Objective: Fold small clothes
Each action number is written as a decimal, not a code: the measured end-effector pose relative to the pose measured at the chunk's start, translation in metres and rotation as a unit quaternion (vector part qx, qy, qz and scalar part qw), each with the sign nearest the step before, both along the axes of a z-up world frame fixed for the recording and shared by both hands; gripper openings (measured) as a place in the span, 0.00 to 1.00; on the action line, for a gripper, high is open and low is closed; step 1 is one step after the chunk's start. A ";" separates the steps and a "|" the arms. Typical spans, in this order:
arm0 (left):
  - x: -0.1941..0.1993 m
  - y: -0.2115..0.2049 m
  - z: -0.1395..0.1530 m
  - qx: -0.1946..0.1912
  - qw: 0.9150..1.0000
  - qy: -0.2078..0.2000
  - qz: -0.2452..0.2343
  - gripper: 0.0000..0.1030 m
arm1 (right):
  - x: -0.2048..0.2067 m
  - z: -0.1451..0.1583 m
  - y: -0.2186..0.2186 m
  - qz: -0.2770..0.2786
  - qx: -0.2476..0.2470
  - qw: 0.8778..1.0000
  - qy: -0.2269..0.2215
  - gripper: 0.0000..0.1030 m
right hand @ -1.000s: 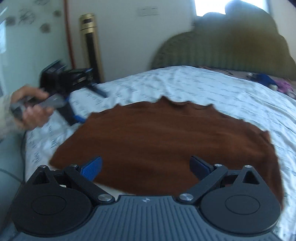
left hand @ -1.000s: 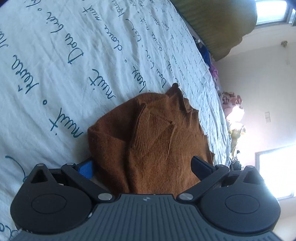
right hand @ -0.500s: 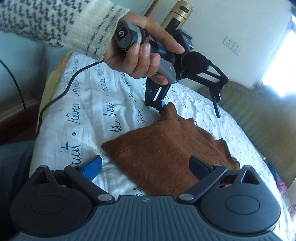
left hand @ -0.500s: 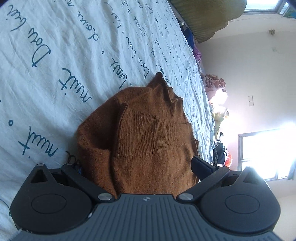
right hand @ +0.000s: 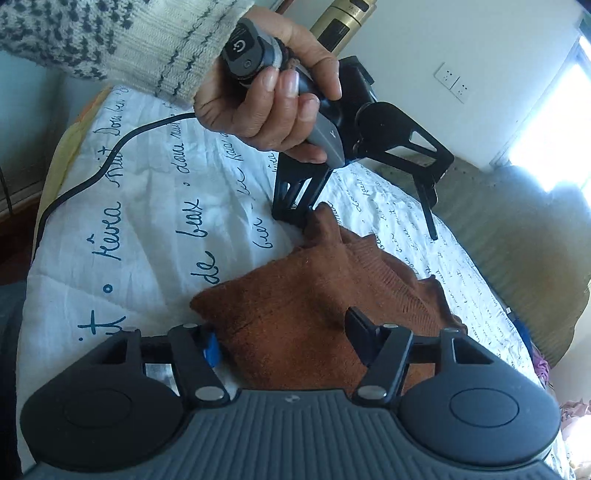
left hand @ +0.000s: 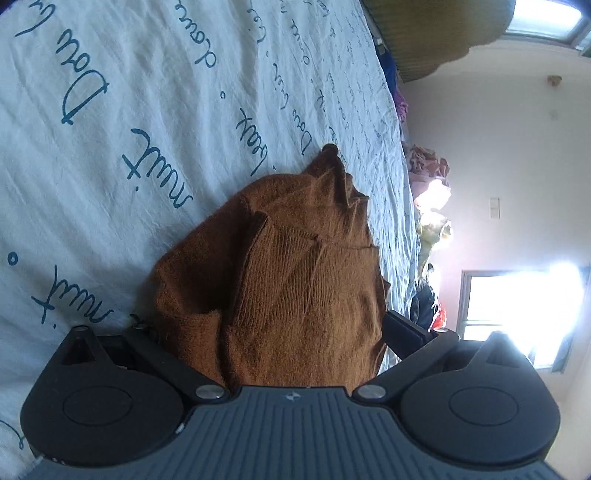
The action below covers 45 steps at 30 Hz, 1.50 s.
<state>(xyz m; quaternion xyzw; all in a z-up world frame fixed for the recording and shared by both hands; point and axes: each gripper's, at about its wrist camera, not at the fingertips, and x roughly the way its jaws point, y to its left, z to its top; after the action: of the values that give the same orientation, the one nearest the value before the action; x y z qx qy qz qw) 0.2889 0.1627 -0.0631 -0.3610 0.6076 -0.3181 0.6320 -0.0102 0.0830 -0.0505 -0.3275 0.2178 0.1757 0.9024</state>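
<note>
A rust-brown knitted sweater (left hand: 295,280) lies partly folded on the white bedsheet (left hand: 110,129) printed with blue script. My left gripper (left hand: 275,325) stands wide open at one end of it. The cloth covers its left finger, and its right finger (left hand: 402,332) shows beside the cloth. From the right wrist view, a hand (right hand: 266,107) holds the left gripper (right hand: 362,227), with one finger at the sweater's (right hand: 314,295) pointed far corner. My right gripper (right hand: 286,339) straddles the sweater's near edge and its jaws are closing with the cloth between them. I cannot see the pads pressing.
A black cable (right hand: 92,177) runs across the sheet from the left gripper. An olive padded headboard (right hand: 517,240) borders the bed, with a gold cylinder (right hand: 343,22) by the wall. The bed's edge (left hand: 410,221) drops off beside the sweater, with clothes piled beyond.
The right gripper swung round to face the left gripper, came down at the sweater's near edge and narrowed its jaws. The left gripper drew closer, and cloth now hides its left finger.
</note>
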 end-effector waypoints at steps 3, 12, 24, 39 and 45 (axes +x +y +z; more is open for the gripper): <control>-0.006 0.005 -0.001 -0.008 0.999 -0.013 0.030 1.00 | -0.004 -0.002 0.005 -0.007 0.000 1.000 0.002 0.45; 0.000 -0.009 0.011 0.035 0.999 -0.035 -0.005 0.97 | -0.016 -0.012 0.013 0.005 -0.030 0.999 -0.029 0.37; -0.018 0.002 0.019 0.099 0.990 -0.093 0.020 0.12 | -0.005 0.002 -0.005 -0.010 0.041 0.999 0.010 0.22; -0.035 0.001 0.051 0.002 0.990 -0.080 0.118 0.11 | 0.013 0.058 -0.105 -0.035 0.298 0.952 0.056 0.08; -0.028 -0.072 0.090 0.051 0.990 -0.107 0.072 0.11 | 0.002 0.074 -0.151 -0.073 0.329 0.941 0.029 0.08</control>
<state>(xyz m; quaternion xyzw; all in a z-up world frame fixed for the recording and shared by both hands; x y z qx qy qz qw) 0.2614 0.0908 0.0271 -0.3350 0.5244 -0.2777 0.7319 -0.0083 -0.0684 0.0238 0.0101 0.1971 0.1812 0.9634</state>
